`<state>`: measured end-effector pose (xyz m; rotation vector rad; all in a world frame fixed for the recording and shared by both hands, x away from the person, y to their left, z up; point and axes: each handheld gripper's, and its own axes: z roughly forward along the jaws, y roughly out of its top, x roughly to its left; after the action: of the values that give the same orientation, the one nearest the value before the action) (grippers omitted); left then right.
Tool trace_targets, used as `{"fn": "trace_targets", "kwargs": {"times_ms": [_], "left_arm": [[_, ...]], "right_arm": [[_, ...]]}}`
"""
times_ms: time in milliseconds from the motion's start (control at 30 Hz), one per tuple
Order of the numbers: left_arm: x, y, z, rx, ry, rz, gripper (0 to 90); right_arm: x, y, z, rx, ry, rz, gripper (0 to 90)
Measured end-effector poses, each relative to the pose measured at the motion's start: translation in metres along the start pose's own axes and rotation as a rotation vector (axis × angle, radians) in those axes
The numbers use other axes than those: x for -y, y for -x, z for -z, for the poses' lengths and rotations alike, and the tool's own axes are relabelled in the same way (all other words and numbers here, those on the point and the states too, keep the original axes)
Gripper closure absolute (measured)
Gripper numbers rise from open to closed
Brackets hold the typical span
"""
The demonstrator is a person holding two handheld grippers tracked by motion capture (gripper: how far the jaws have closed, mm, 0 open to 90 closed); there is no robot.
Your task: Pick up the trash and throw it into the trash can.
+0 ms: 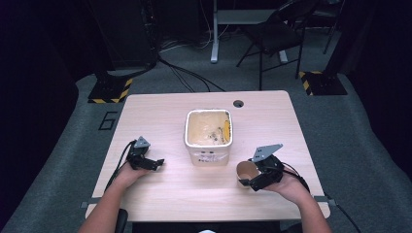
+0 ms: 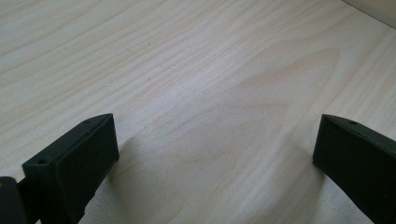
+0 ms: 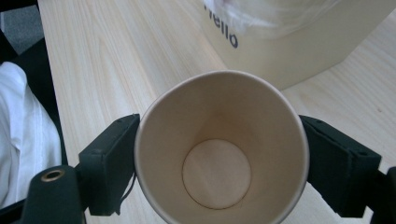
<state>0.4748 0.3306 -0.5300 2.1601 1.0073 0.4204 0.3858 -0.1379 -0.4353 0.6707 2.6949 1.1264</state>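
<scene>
Left forearm: comes in from the bottom edge, hand resting on the table point(image 1: 165, 194) left of the bin point(image 1: 208, 158).
Left gripper point(image 1: 156, 164): lies low over the wood, pointing toward the bin; jaws spread wide with bare tabletop between them.
Right forearm: enters from the bottom right, hand low near the table's right part.
Right gripper point(image 1: 247, 180): jaws clamp a paper cup point(image 3: 219, 154) from both sides, pads pressed on its wall.
Paper cup: lies tipped, its open mouth turned to the gripper's camera, inside bare, just beside the bin's front right corner.
Bin: cream, open-topped, mid-table, the word "hello" on its front.
</scene>
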Motion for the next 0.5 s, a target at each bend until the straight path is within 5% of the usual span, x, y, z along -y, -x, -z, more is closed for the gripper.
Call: {"fn": "trace_targets", "kwargs": {"times_ms": [500], "left_arm": [[0.000,0.000,0.000,0.001,0.000,0.001,0.2]], "right_arm": [[-0.016,0.008,0.020,0.017,0.007,-0.046,17.7]]}}
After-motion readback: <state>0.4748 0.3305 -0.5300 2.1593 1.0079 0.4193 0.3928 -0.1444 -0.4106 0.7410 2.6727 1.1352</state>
